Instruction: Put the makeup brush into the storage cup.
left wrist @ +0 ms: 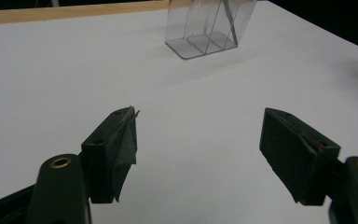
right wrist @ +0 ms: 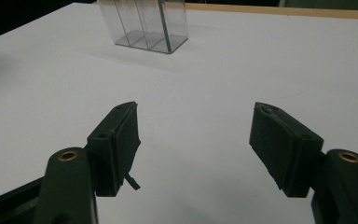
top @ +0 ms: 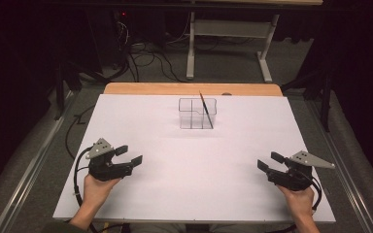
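Observation:
A clear plastic organizer box (top: pixel 197 113) with several compartments stands at the far middle of the white table. A thin dark brush (top: pixel 205 109) leans upright in its right-hand compartment. The box (left wrist: pixel 208 27) shows at the top of the left gripper view, and the box (right wrist: pixel 144 23) at the top of the right gripper view. My left gripper (top: pixel 129 155) rests at the near left, open and empty, held by a hand. My right gripper (top: pixel 269 161) rests at the near right, also open and empty. Both point inward toward the box. Wide gaps separate each pair of jaws.
The white sheet (top: pixel 194 160) covers the table, with a wooden edge (top: pixel 189 89) along the far side. Beyond stand a white desk frame (top: pixel 228 43) and cables (top: pixel 145 58) on the floor. Dark surroundings flank both sides.

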Demonstrator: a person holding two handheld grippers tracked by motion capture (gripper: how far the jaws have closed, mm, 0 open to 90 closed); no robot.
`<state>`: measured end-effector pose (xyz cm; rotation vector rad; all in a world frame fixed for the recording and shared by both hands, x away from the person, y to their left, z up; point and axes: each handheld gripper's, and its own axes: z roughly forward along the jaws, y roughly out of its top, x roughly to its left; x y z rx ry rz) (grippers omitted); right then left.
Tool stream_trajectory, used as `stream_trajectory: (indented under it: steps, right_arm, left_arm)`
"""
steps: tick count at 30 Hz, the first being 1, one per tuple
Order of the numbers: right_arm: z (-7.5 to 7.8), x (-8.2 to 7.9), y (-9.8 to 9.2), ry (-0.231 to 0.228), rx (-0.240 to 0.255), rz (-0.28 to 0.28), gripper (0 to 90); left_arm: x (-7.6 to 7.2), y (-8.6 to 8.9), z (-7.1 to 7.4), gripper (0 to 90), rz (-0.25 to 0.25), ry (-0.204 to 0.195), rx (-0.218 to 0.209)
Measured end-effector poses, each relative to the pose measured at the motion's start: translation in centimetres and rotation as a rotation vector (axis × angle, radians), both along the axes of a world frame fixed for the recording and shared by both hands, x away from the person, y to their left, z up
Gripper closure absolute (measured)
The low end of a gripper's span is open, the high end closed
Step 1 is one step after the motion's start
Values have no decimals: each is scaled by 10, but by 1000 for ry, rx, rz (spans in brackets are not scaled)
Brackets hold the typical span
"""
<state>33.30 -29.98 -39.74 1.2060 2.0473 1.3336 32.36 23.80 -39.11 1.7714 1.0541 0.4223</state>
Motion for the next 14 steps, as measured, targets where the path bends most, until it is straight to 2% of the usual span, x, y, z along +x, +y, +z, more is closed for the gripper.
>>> stream_trajectory:
  steps: [14]
  right_arm:
    - [0, -1, 1, -13, 13, 1, 321]
  left_arm:
    - [1, -2, 0, 275, -7, 0, 3]
